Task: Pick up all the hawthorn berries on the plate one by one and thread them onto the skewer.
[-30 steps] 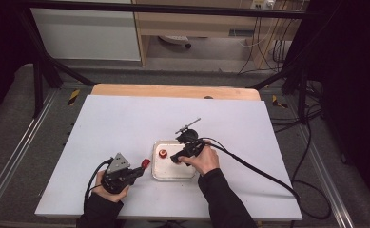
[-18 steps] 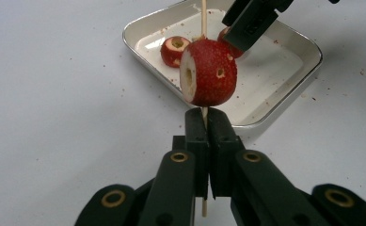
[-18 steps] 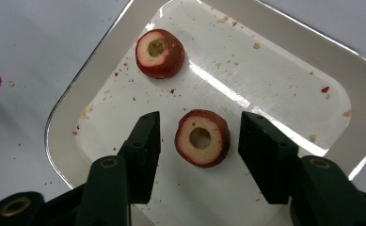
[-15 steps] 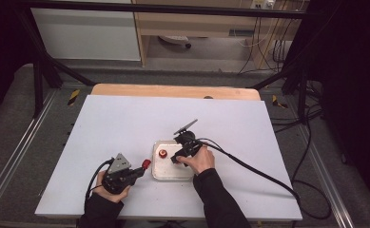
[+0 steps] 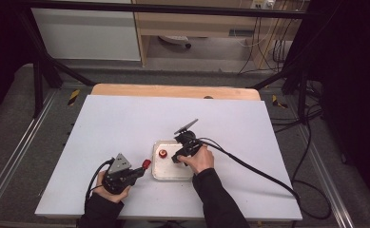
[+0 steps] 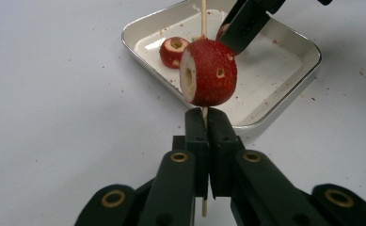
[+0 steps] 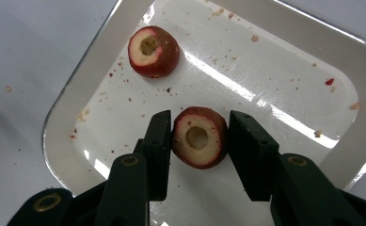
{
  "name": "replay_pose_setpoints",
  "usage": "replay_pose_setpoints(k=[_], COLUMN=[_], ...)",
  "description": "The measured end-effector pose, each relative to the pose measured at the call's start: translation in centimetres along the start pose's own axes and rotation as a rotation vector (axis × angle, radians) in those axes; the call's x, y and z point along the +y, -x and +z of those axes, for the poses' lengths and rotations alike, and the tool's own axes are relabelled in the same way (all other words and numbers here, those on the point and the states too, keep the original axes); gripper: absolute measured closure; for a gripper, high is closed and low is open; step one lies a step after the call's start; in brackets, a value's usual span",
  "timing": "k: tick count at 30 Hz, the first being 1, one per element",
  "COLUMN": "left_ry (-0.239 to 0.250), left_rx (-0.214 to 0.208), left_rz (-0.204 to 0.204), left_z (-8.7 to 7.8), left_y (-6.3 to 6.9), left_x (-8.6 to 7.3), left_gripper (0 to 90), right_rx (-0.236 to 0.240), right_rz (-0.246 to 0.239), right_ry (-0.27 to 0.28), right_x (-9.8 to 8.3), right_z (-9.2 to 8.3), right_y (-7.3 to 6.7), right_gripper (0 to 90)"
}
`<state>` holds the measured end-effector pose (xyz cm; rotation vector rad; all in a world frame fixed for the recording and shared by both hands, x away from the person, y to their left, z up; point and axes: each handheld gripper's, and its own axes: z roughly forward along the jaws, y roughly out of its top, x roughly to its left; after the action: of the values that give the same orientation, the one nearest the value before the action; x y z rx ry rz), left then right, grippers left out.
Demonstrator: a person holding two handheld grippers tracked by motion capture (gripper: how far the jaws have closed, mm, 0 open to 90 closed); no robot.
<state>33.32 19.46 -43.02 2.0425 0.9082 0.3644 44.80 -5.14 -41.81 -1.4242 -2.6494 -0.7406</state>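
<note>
- A white tabletop (image 5: 125, 123) carries a metal tray (image 7: 284, 42).
- A skewer (image 6: 203, 14) with a cored hawthorn (image 6: 210, 71) is clamped by the left gripper (image 6: 204, 123).
- A second cored fruit (image 7: 199, 136), over the tray, is pinched between the right gripper (image 7: 200, 141) fingers.
- A third fruit (image 7: 152, 51) lies in the tray.

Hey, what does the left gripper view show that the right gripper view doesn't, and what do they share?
Left gripper view: the left gripper shut on a thin skewer that carries a red cored fruit. Right gripper view: the right gripper with its jaws either side of another cored fruit; whether they are squeezing it is unclear. Both share the white tray and a loose fruit lying in it.
</note>
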Motion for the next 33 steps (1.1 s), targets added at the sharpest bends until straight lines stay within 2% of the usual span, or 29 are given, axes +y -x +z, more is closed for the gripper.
replay_pose_setpoints(k=[3, 10, 19, 27, 33], left_ry=[0.001, 0.007, 0.005, 0.012, 0.022], left_rx=[0.001, -0.001, -0.001, 0.007, 0.015], left_rz=[0.001, 0.007, 0.012, 0.001, -0.039], left_z=[0.0, -0.1, 0.0, 0.1, 0.2], left_y=[0.0, 0.2, 0.6, 0.9, 1.3], left_x=[0.0, 0.1, 0.1, 0.1, 0.0], left_gripper=[88.0, 88.0, 88.0, 88.0, 88.1], right_rx=[0.019, 0.071, 0.143, 0.24, 0.291], right_rz=[0.005, 0.013, 0.015, 0.051, 0.077], right_ry=[0.026, 0.129, 0.261, 0.438, 0.571], right_x=[0.0, -0.3, -2.3, -4.2, -5.0], right_z=[-0.7, -2.9, -4.4, -4.4, -4.2], right_y=[-0.1, -0.1, 0.7, 0.9, 1.0], right_gripper=[61.0, 61.0, 61.0, 61.0, 61.1])
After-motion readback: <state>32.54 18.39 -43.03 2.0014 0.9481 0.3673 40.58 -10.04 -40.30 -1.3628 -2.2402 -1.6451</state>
